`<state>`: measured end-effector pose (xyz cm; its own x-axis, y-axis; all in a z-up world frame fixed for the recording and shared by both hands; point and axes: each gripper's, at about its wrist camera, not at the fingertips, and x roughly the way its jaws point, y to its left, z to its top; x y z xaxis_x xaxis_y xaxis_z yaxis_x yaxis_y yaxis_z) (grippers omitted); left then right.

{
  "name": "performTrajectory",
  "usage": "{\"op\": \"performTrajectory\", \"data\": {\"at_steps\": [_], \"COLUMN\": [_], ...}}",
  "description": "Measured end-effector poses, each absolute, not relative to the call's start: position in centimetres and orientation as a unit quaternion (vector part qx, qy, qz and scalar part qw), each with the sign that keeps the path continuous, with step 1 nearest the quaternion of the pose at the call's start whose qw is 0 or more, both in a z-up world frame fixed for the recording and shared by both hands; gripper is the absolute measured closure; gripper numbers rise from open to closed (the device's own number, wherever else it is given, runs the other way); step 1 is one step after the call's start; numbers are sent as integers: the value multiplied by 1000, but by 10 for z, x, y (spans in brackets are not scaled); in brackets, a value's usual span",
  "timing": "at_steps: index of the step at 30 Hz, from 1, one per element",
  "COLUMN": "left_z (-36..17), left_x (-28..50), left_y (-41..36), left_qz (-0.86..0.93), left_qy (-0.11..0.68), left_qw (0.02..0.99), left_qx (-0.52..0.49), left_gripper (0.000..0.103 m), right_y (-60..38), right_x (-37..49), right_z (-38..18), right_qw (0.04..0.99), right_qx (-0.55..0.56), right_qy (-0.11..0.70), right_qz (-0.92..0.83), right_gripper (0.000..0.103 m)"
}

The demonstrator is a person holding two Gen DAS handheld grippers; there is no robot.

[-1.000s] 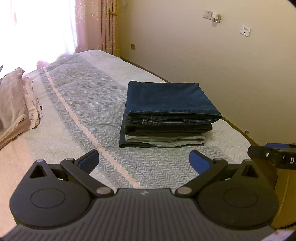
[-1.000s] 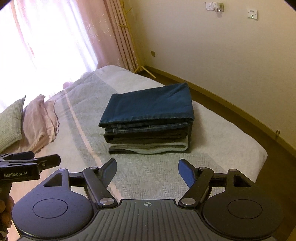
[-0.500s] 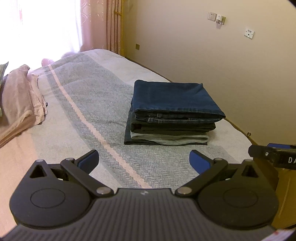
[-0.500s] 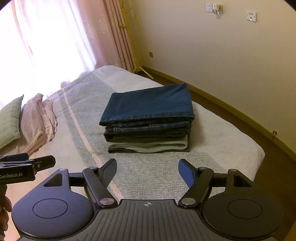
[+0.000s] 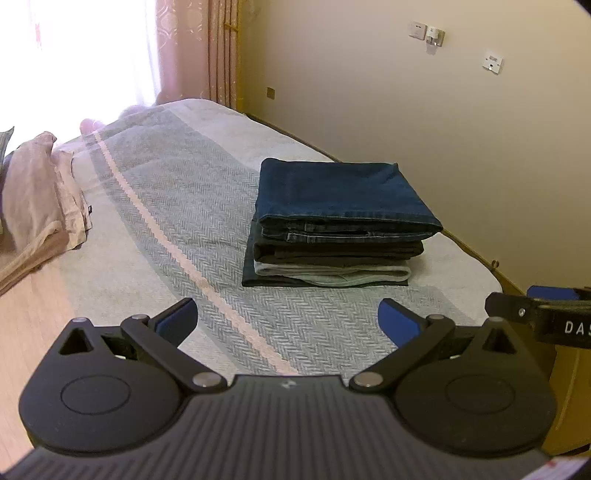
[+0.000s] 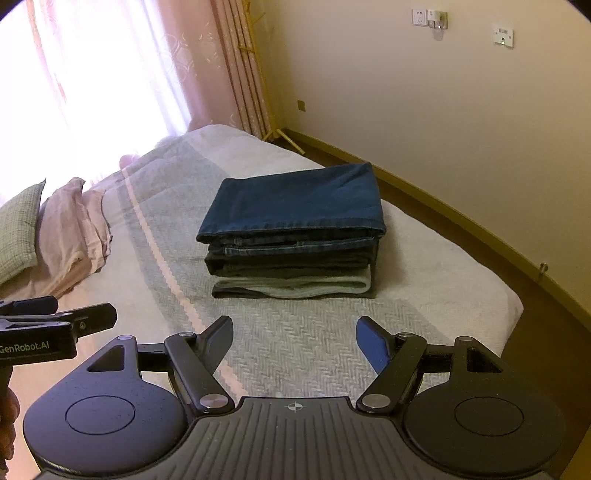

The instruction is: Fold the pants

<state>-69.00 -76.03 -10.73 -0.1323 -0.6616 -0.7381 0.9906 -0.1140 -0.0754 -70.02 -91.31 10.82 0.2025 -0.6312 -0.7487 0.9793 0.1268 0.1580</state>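
A neat stack of folded pants [image 5: 336, 225] [image 6: 295, 236] rests on the bed, dark blue jeans on top, darker and pale grey pairs beneath. My left gripper [image 5: 288, 317] hovers open above the bedspread, short of the stack, nothing between its blue pads. My right gripper [image 6: 295, 336] is likewise open and empty, held back from the stack's near edge. Each gripper shows at the side of the other's view: the right one [image 5: 546, 314] at the far right, the left one [image 6: 51, 328] at the far left.
The bed [image 5: 177, 206] has a grey herringbone cover with a pink stripe. Pink bedding [image 5: 37, 206] [image 6: 74, 232] and a green pillow [image 6: 18, 229] lie at the left. A cream wall with sockets [image 6: 502, 35] runs on the right, curtains [image 6: 236, 74] behind.
Both grippers have drawn back slightly from the stack and turned a little; the stack looks a bit farther off. The jaws stay open throughout.
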Motion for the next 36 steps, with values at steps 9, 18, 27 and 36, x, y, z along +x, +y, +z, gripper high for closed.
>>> {"op": "performTrajectory", "data": {"at_steps": [9,18,27,36], "left_z": [-107,-104,-104,-99], "left_x": [-688,-686,-687,-697], "left_y": [-756,-742,-722,-724], "left_qz": [-692,-698,-698,-685], "left_qy": [298,295,295,292], "left_qw": [598,595,594,612], "left_qx": [272,267,269,266], "left_gripper": [1,1,1,1], "right_y": [-907,-890,-870,-879], "right_x": [-696,-692,-687,-695], "right_z": [110,115,116,121], "right_qw": [704,699,697,709], "right_qx": [325,317,312,298], "right_qy": [267,269,275,274], "right_qz": [-573,-582,-584,-578], "right_gripper": [32,32,32,32]}}
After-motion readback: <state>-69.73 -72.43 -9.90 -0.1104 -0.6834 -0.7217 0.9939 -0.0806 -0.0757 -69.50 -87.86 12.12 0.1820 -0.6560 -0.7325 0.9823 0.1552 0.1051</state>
